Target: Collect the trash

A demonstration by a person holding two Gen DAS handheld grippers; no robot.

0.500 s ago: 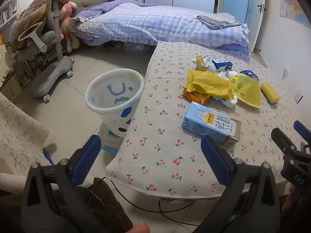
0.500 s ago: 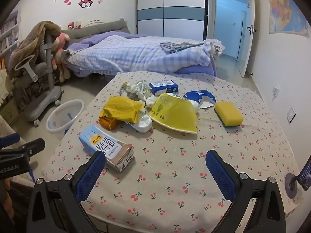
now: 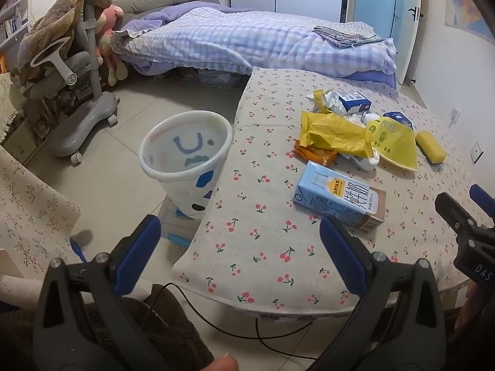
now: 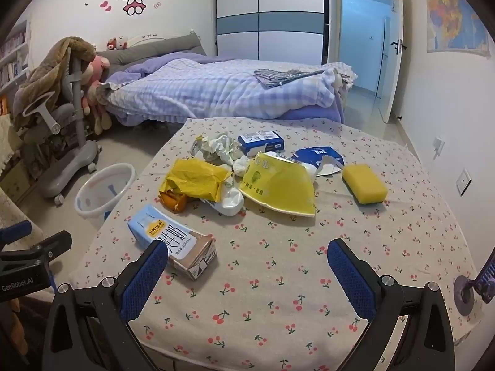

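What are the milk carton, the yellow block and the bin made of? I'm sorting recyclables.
Milk carton: looks like coated paperboard, with printed faces, folded seams and a slight sheen. Yellow block: probably a foam sponge, matte, with a dark scrubbing layer underneath. Bin: seemingly thin plastic, glossy and translucent white with coloured shapes showing through.

"genrobot.ai" on left claw (image 4: 27, 266), "200ml" on milk carton (image 4: 173, 239)
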